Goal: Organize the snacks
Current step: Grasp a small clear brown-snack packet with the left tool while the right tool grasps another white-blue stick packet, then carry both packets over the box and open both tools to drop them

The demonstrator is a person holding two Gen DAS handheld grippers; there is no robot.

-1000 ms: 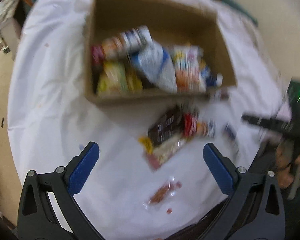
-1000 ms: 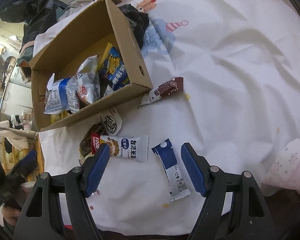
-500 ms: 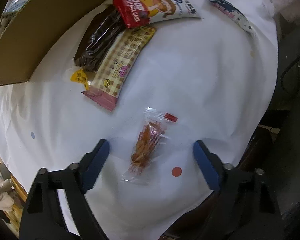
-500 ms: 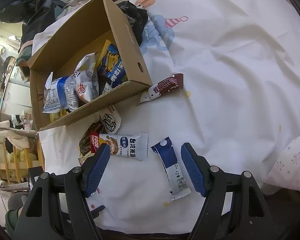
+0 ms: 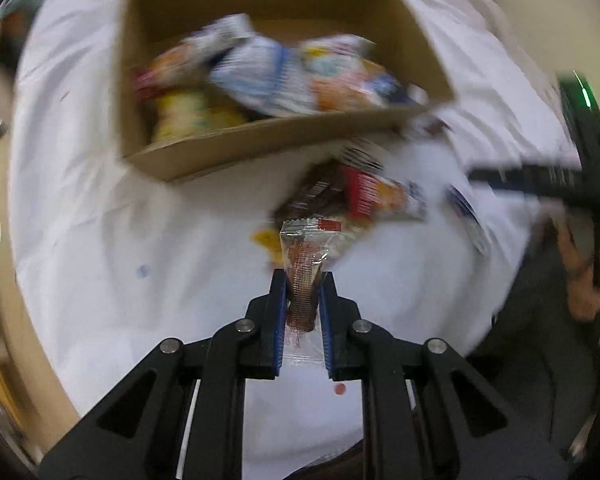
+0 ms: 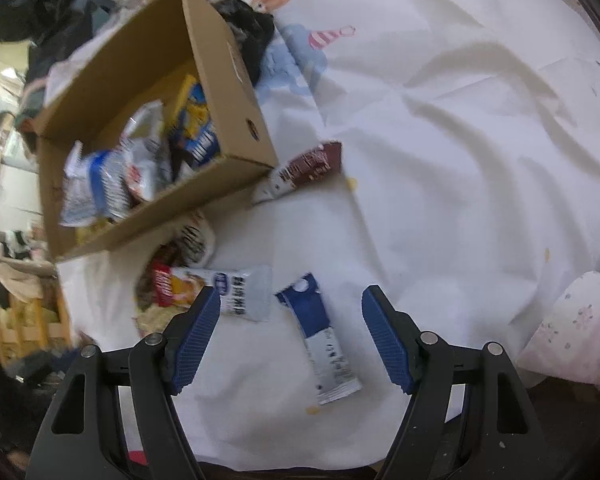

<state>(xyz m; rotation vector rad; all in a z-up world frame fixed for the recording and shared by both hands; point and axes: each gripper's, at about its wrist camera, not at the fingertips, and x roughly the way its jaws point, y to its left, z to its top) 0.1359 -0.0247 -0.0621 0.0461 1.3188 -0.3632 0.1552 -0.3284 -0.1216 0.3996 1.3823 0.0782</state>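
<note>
One open brown cardboard box [image 5: 284,148] sits on the white-clothed tabletop [image 5: 112,240]. Left hand-held gripper [image 5: 303,280] is clamped on a small clear-wrapped reddish snack packet [image 5: 306,260], lifted short of the box; slick film could slip out mid-swing. Right hand-held gripper [image 6: 290,308] is wide open w/ nothing held, over a blue-and-white stick packet [image 6: 320,336].

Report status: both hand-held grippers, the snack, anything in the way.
Left hand-held gripper shut on clear snack packet. Right hand-held gripper open over blue bar wrapper. Cardboard box ahead, path unobstructed.
</note>
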